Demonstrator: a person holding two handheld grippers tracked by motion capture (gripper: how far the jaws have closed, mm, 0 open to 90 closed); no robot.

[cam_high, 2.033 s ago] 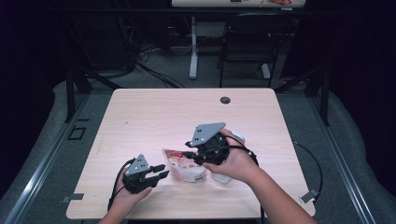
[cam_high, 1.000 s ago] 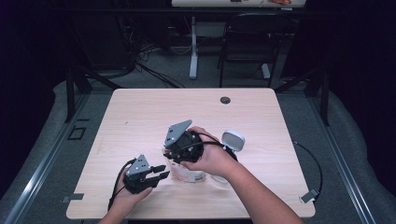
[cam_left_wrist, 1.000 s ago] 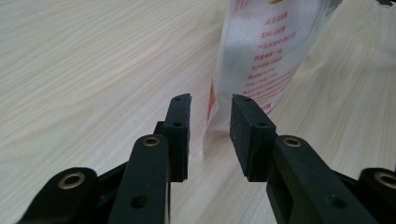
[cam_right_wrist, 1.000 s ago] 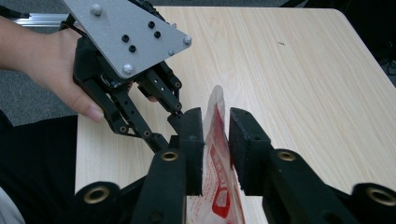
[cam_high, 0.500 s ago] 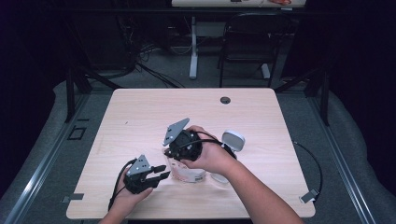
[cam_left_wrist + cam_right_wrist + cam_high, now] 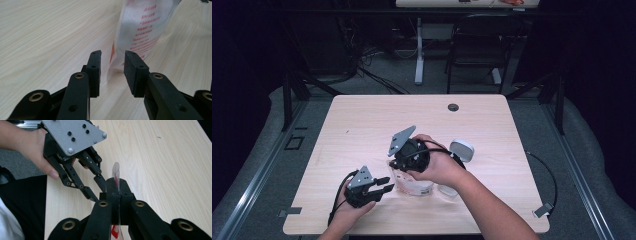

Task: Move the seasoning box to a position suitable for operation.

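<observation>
Wooden table (image 6: 362, 125) seen from above, both hands low near its front edge. Right gripper (image 6: 399, 162) tipped downward over a clear plastic pouch (image 6: 414, 185) with red print and a white filling, lying just right of the table's middle front. In the right gripper view, right gripper (image 6: 117, 195) clamped flat on the pouch's thin top edge (image 6: 116, 173), jaws having just been closing, film now pinched between the pads with a sliver standing up above them. Left gripper (image 6: 379, 187) resting on the table just left of the pouch, pointed toward it, grey plate on top. In the left gripper view, left gripper (image 6: 112, 61) parted partway, pads not pressing anything; pouch (image 6: 142, 27) upright directly ahead, its lower corner reaching toward the gap, red lettering running down its side. Whether that corner actually sits between the pads or just beyond the tips hard to judge from this angle, probably just beyond. Left gripper (image 6: 82, 175) also visible in the right gripper view, jaws spread and close beside the pinched edge. White round-cornered object (image 6: 462, 150) just beyond the right hand (image 6: 439, 167), near the pouch. Small dark grommet (image 6: 453, 107) at the table's far edge, well apart from everything.
</observation>
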